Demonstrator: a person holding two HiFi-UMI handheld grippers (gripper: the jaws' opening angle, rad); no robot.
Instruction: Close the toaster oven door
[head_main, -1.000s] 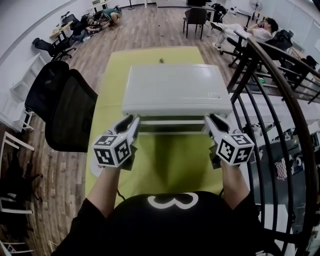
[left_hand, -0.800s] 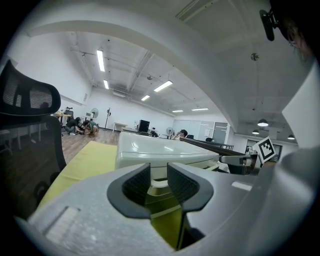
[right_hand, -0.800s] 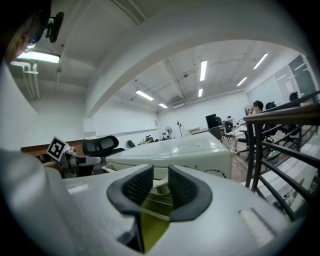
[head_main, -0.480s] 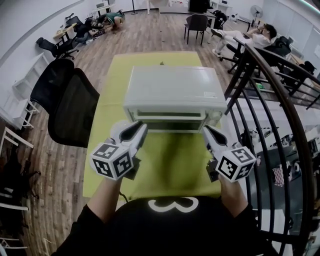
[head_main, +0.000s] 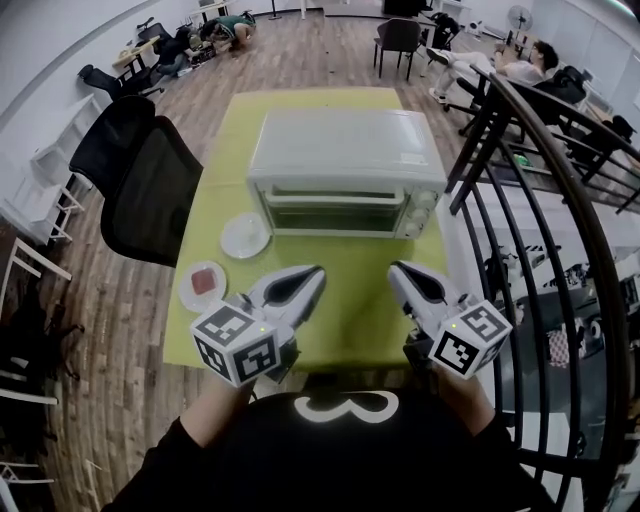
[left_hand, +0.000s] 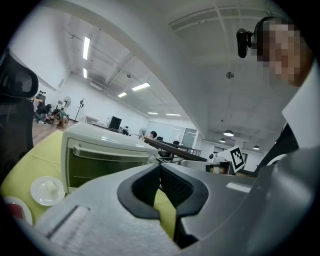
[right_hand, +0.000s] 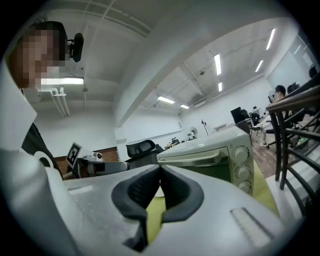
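The white toaster oven stands on the green table with its glass door upright against the front. My left gripper and right gripper hover side by side over the table's near part, well short of the oven and apart from it. Both have just been closing their jaws, which now meet with nothing between them. In the left gripper view the shut left gripper points past the toaster oven at the left. In the right gripper view the right gripper has the toaster oven at the right.
A white plate and a plate with something red on it lie left of the oven's front. A black office chair stands at the table's left and a black railing runs along its right. People sit far back.
Both grippers have drawn back from the oven's front corners toward me and their jaws have gone from apart to closed. The two plates have come into sight.
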